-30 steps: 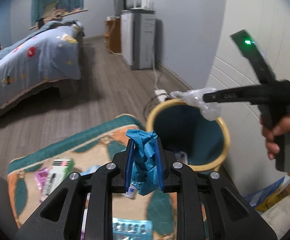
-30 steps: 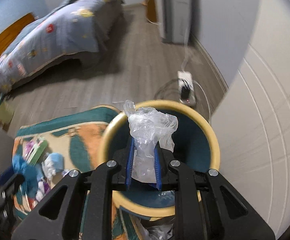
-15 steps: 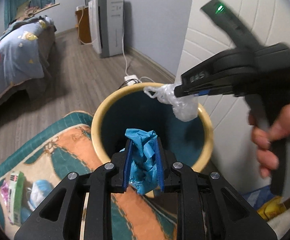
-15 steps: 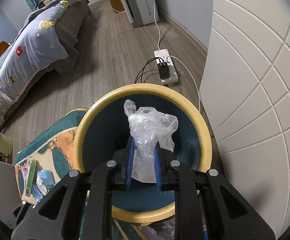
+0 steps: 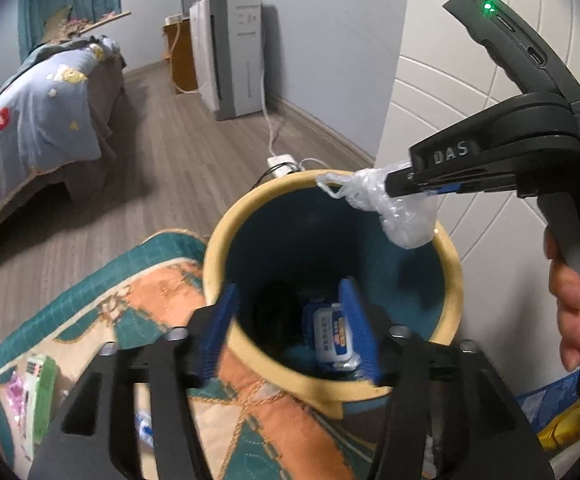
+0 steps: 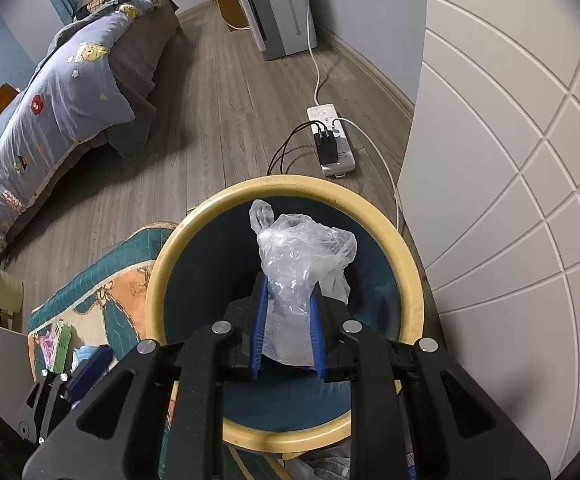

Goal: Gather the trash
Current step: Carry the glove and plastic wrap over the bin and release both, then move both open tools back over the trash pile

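A round bin with a yellow rim point(image 5: 218, 248) and a teal inside stands on the floor by the wall. My left gripper point(image 5: 290, 300) hangs over its near edge, its jaws opening, with nothing between the blue pads. A white and blue packet point(image 5: 335, 334) lies at the bottom of the bin. My right gripper point(image 6: 288, 300) is shut on a crumpled clear plastic bag point(image 6: 301, 252) right over the bin's rim point(image 6: 158, 280). In the left wrist view that right gripper point(image 5: 401, 184) comes in from the right, held by a hand point(image 5: 573, 292), with the bag point(image 5: 401, 216) above the far rim.
A patterned rug point(image 5: 150, 304) lies left of the bin with a green wrapper point(image 5: 40, 392) and other litter on it. A power strip point(image 6: 331, 140) with cables sits behind the bin. A white panelled door point(image 6: 509, 140) is close on the right, a bed point(image 6: 70, 92) on the left.
The left gripper moved from the rug to over the bin, then spread its jaws, and the crumpled blue wrapper it held is gone from between them. The right gripper kept hold of the bag.
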